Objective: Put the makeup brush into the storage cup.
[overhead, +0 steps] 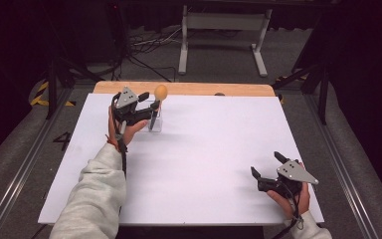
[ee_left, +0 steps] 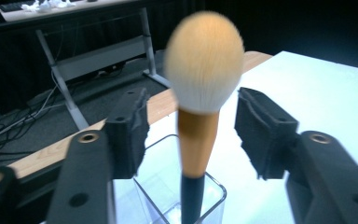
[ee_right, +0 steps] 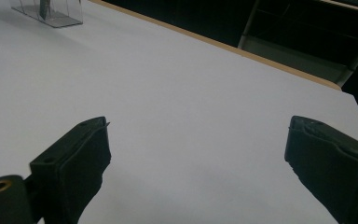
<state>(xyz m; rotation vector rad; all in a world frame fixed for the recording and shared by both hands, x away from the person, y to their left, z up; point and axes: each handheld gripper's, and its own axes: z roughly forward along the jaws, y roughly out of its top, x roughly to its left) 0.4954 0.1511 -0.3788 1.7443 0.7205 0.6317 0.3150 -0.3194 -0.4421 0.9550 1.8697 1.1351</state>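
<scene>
The brush (ee_left: 203, 88) was stood upright in the container (ee_left: 177, 196), between the pads (ee_left: 129, 130) of the left gripper (ee_left: 191, 128) and apart from both. The container was set on the table (overhead: 204, 149), below that claw. The right gripper (ee_right: 196, 154) was held well apart from them, over bare table.

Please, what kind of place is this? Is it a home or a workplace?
Probably a lab or recording studio, not a home: black curtains surround a white table, loose cables lie on the grey floor, and a bare metal stand is behind.
</scene>
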